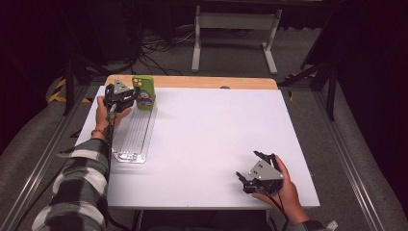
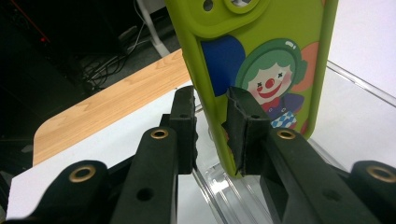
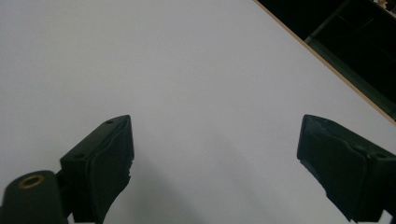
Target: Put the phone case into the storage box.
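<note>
Lime-green phone case [image 2: 261, 56] with a cartoon clown print, standing upright on its short end at the far end of the clear ribbed plastic tray [image 1: 136, 139], near the far left corner of the white table top [image 1: 207, 144]

Nearest in the high view: right gripper [image 1: 254, 173], black with a grey three-cornered plate, resting low over the near right part of the white surface in the person's right hand [image 1: 287, 190]; jaws spread wide, nothing between them, bare white surface ahead in the right gripper view [image 3: 212, 154]

Further in, on the left: plaid sleeve [image 1: 79, 185] reaching forward along the tray's left side, left hand [image 1: 107, 114] wrapped around the left gripper [image 1: 131, 98]

Left gripper [image 2: 211, 121] clenched on the case's left edge low down, one pad on the printed back beside the clown's collar, the other on the side turned away; jaws level, case upright between them, its bottom edge in the tray

Camera cut-outs at the case's top, clown face with green hair and red nose at mid-height

Beyond the case: strip of pale wooden table edge [image 2: 116, 102], then dark floor with loose cables [image 1: 154, 48] and a white metal frame [image 1: 235, 29]
</note>
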Available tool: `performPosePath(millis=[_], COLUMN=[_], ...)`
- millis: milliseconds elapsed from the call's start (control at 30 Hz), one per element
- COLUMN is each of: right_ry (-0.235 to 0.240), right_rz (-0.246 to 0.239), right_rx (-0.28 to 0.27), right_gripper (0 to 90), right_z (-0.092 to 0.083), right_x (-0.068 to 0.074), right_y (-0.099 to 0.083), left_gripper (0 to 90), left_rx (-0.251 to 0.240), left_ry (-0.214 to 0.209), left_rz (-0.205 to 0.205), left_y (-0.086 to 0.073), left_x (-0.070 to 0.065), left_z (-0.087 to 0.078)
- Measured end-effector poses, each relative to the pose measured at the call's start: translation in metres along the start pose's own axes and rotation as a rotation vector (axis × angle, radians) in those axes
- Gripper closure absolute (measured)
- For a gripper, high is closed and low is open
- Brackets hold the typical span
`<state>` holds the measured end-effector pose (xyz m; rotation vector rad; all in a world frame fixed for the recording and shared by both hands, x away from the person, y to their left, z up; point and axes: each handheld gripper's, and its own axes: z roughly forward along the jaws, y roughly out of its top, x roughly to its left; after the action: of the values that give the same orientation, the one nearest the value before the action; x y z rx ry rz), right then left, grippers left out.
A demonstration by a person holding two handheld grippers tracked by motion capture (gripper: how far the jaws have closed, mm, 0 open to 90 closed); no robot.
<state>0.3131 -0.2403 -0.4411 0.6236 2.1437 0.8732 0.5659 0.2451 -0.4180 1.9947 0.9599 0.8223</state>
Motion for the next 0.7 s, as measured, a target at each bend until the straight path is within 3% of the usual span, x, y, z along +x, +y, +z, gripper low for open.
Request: performPosePath(millis=[167,700], right_ry=[-0.003,-0.007], right_rz=[0.001,0.007], right_rx=[-0.003,-0.018], right_gripper=[11.9,11.9], right_z=[-0.0006,-0.0037], right_x=[0.0003,-0.0008], right_y=[0.0006,0.0020], left_gripper=[73.0,73.3], left_rx=[-0.010,-0.025], left_ry=[0.005,0.019], left_rz=[-0.019,-0.023], left_y=[0.0007,0.0030], left_x=[-0.0016,-0.0040], left_z=[-0.0015,-0.0072])
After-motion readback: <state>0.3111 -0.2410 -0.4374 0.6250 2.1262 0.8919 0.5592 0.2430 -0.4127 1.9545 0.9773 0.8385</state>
